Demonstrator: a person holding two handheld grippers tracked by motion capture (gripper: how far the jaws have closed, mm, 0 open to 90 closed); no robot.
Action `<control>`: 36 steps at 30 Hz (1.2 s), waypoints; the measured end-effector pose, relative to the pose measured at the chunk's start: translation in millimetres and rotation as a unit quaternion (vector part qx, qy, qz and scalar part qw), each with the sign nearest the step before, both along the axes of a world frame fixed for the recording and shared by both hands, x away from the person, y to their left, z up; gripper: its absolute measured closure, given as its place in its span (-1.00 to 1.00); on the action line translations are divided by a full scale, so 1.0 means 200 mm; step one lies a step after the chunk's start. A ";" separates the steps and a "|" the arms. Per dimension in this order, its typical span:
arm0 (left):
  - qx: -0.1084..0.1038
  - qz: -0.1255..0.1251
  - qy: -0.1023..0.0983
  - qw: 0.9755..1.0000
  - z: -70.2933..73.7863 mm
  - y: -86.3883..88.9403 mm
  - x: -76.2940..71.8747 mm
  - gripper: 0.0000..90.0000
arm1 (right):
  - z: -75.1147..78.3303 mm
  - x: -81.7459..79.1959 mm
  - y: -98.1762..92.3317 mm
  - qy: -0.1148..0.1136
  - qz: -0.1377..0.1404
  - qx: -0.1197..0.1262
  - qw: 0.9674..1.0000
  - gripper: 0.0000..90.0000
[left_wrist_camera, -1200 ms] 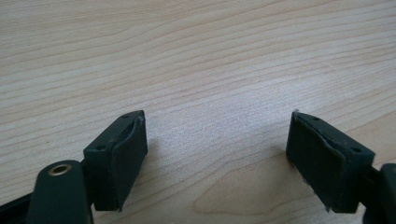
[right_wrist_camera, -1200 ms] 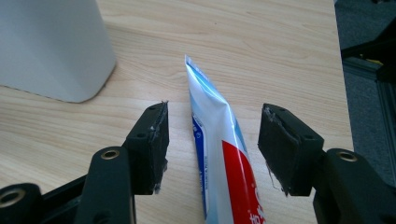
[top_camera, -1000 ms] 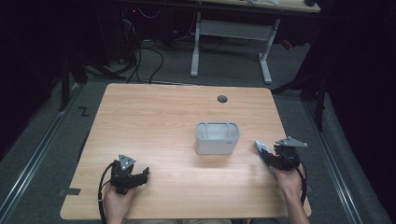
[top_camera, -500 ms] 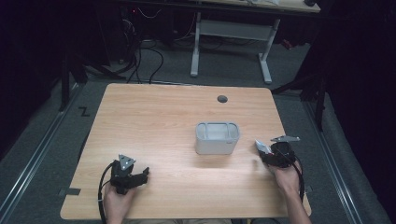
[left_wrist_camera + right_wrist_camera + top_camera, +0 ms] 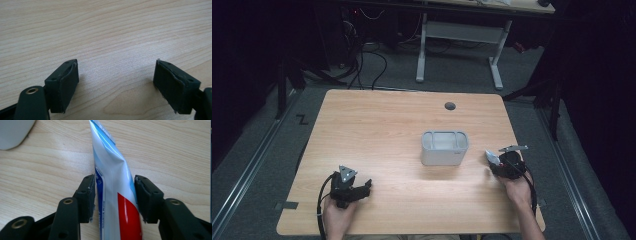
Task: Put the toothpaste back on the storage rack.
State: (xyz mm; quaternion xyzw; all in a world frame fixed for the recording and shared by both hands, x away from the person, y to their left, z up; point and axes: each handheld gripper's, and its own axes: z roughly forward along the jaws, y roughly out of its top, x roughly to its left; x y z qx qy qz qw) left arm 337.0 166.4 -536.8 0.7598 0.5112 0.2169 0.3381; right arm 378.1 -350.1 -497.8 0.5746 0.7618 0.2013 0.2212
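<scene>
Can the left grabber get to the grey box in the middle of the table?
Probably yes. The left gripper sits open and holds nothing, and the stretch of table between it and the grey box is bare wood. The right gripper, closed on a toothpaste tube, is on the box's other side.

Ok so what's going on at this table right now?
A person at a wooden table holds a gripper in each hand. The right gripper has just been closing its fingers on a white, blue and red toothpaste tube; both pads now press its sides. In the high view that gripper sits just right of a grey bin near the table's middle. The left gripper rests near the front left edge, fingers apart with only bare wood between them.
</scene>
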 end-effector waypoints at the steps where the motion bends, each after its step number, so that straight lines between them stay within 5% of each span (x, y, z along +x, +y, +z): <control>1: 0.000 0.000 0.000 1.000 0.00 0.00 0.00 -0.53 | 0.00 0.00 0.00 0.002 0.000 -0.003 1.000 0.22; 15: 0.000 0.000 0.000 1.000 0.00 0.00 0.00 -0.53 | -0.03 0.04 -0.02 0.034 0.003 0.009 0.999 0.23; 36: -0.001 0.001 0.000 1.000 0.00 0.00 0.00 -0.53 | 0.01 0.02 0.00 0.035 0.023 0.028 0.999 0.55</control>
